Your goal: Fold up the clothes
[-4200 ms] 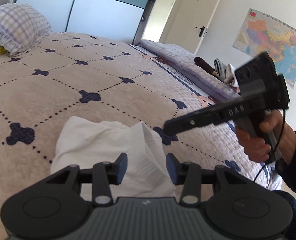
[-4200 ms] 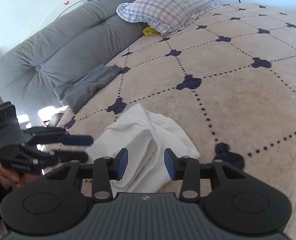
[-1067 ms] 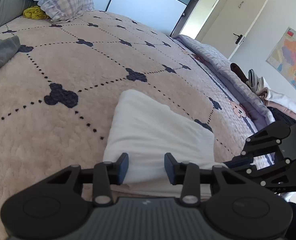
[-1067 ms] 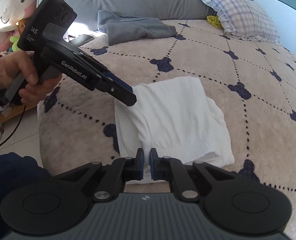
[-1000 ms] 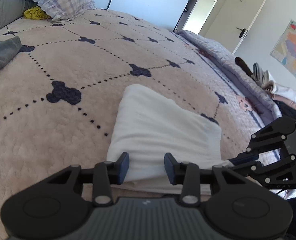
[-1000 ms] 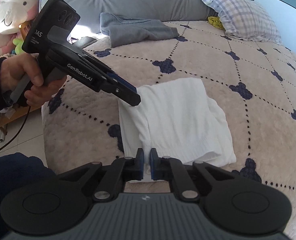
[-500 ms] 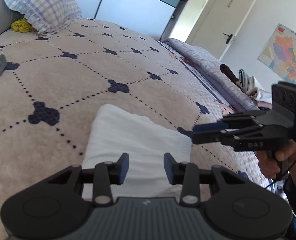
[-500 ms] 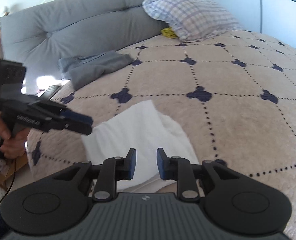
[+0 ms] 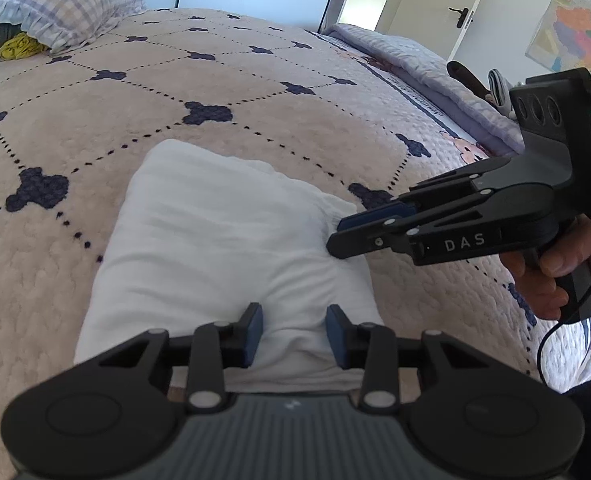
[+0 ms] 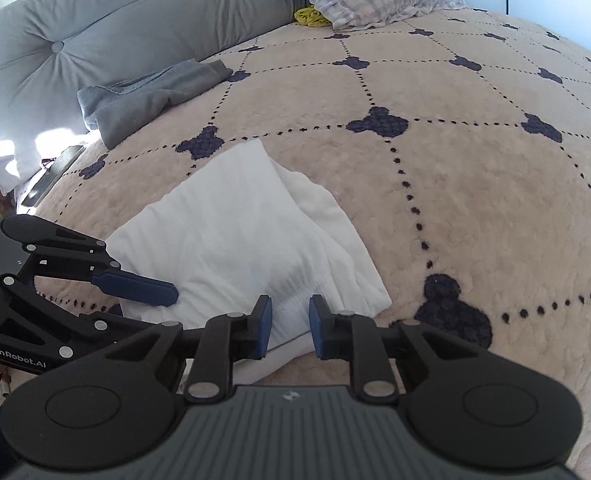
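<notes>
Folded white garment near edge hidden by left claw, released, right claw closing, nothing gripped

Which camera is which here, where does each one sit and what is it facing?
Left wrist view: sits on the left claw, open, looking down over the folded white garment toward the door; the person's right hand shows, holding the right claw.
Right wrist view: sits on the right claw, jaws closing with nothing pinched, facing the grey headboard and grey garment; the left claw enters at left.
Both share the white garment, patterned bedspread and checked pillow.
</notes>
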### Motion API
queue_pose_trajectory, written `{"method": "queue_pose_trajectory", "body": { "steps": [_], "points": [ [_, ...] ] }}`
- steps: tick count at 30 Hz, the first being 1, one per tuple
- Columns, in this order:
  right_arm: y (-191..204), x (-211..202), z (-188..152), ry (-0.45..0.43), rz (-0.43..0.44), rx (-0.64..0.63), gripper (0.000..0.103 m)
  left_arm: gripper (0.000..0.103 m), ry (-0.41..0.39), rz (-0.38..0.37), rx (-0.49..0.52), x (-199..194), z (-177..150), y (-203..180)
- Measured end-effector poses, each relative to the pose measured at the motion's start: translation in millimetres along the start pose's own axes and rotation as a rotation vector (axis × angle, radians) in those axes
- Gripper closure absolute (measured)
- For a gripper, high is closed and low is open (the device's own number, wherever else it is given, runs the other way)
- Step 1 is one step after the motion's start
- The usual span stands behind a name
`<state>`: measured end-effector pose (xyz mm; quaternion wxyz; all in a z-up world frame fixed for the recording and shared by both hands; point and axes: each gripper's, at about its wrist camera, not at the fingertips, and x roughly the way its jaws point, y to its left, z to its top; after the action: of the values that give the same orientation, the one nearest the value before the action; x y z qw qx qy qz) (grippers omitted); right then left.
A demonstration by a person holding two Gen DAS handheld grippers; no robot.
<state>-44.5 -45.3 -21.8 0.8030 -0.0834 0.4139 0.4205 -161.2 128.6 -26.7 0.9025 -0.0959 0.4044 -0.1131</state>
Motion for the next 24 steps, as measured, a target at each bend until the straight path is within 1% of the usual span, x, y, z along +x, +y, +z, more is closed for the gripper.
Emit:
{"method": "queue_pose_trajectory", "body": {
  "steps": [2,5,7,8,9,10,14,16,17,19,22,24],
  "points": [
    [0,-2,2,0.001,-0.016,0.006,0.084,0.066,-0.004,0.006,-0.009,1,-1,0],
    [0,-5,5,-0.002,-0.071,-0.001,0.085,0.066,-0.013,0.017,-0.003,2,-4,-3],
    [-3,-4,6,0.014,-0.117,-0.007,0.085,0.066,-0.016,0.018,-0.008,2,-4,-3],
    [-5,-3,7,0.019,-0.126,0.001,0.084,0.066,-0.017,0.017,-0.011,3,-4,-3],
    [-7,-2,8,0.023,-0.134,0.011,0.082,0.066,-0.019,0.014,-0.014,3,-4,-3],
    [-8,-4,9,0.019,-0.134,0.019,0.081,0.066,-0.02,0.012,-0.019,3,-5,-2],
    [3,-13,17,-0.04,-0.125,0.006,0.081,0.066,-0.023,0.015,-0.015,3,-6,-3],
    [9,-12,21,-0.052,-0.119,-0.016,0.081,0.066,-0.022,0.019,-0.016,4,-5,-4],
    [12,-8,21,-0.041,-0.125,-0.028,0.081,0.066,-0.021,0.021,-0.016,4,-5,-5],
    [12,7,17,0.0,-0.17,-0.057,0.081,0.066,-0.021,0.031,-0.015,4,-5,-6],
    [-1,17,3,-0.033,-0.154,-0.023,0.079,0.066,-0.022,0.057,-0.004,5,-6,-11],
    [-4,17,2,-0.041,-0.149,0.005,0.079,0.066,-0.024,0.078,0.013,6,-6,-15]
  ]
}}
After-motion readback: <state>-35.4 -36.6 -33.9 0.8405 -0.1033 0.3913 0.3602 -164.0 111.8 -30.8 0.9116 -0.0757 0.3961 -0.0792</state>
